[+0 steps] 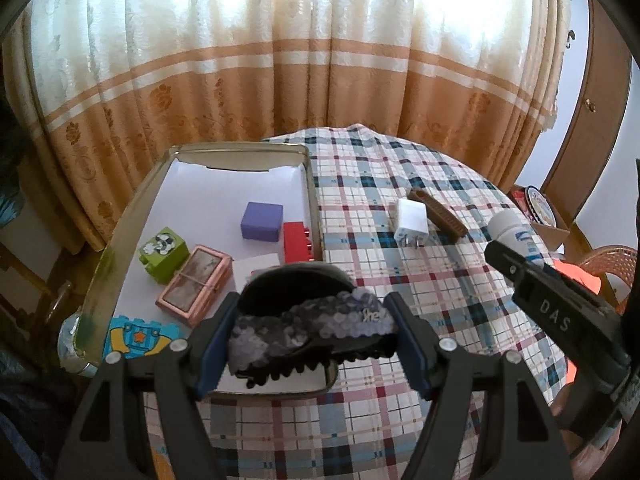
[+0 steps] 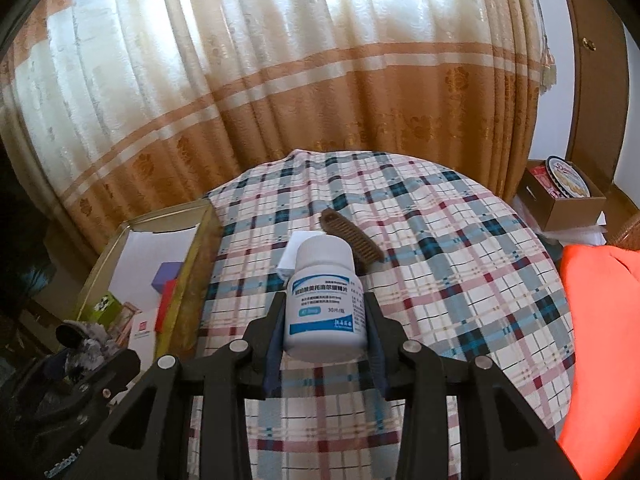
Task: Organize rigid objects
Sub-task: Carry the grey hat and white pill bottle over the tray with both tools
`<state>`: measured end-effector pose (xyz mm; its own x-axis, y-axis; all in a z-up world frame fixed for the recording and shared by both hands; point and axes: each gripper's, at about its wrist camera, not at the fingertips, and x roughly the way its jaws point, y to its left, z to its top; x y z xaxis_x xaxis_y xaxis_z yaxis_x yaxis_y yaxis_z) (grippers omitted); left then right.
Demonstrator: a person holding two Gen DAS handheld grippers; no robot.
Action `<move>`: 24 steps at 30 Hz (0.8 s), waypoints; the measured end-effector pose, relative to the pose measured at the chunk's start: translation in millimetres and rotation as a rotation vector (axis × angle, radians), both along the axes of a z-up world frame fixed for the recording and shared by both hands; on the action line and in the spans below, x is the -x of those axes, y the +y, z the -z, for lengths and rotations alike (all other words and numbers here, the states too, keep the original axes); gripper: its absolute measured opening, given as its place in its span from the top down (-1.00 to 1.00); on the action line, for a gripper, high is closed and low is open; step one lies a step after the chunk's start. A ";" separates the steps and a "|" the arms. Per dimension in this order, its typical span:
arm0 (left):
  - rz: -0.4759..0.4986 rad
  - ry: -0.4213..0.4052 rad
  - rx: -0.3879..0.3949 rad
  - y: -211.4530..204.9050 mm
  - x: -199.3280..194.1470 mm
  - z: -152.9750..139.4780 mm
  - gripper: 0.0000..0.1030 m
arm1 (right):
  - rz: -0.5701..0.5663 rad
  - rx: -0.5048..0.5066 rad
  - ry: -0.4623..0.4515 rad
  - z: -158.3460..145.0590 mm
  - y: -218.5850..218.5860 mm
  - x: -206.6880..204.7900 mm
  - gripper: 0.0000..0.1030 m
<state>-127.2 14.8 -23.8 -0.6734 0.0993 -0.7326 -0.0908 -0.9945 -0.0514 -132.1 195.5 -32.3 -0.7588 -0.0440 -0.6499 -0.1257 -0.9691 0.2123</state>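
Observation:
My left gripper [image 1: 312, 322] is shut on a black hair claw clip [image 1: 296, 292] with a sequin band, held over the near end of a metal tray [image 1: 313, 200]. The paper-lined tray holds a purple box [image 1: 262, 222], a red brick [image 1: 298, 242], a green cube [image 1: 164, 250] and a pink case [image 1: 196, 284]. My right gripper [image 2: 325, 304] is shut on a white medicine bottle [image 2: 326, 280], held above the plaid table. Beyond it lie a brown comb [image 2: 352, 236] and a white charger plug [image 1: 410, 222], which the bottle mostly hides in the right wrist view.
A blue toy piece [image 1: 140, 336] lies just outside the tray's near left corner. A cardboard box [image 2: 568, 196] with a round tin stands past the table's right edge. An orange cloth [image 2: 600, 340] lies at the right, and a curtain hangs behind the table.

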 end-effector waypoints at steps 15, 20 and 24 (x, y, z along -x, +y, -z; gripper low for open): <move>-0.027 0.004 -0.012 -18.5 -5.6 -2.1 -0.40 | -0.054 -0.026 0.040 -18.7 -32.2 -10.0 0.24; -0.038 0.008 -0.019 -25.3 -5.7 -3.7 -0.40 | -0.071 -0.033 0.051 -24.6 -41.8 -10.1 0.24; -0.048 0.009 -0.022 -30.7 -6.0 -3.9 -0.40 | -0.086 -0.037 0.059 -28.5 -49.4 -10.7 0.24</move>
<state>-121.1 -15.9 -19.8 -0.6844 0.0825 -0.7244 -0.0433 -0.9964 -0.0725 -121.4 146.1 -3.8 -0.7900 -0.0872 -0.6069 -0.0300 -0.9831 0.1804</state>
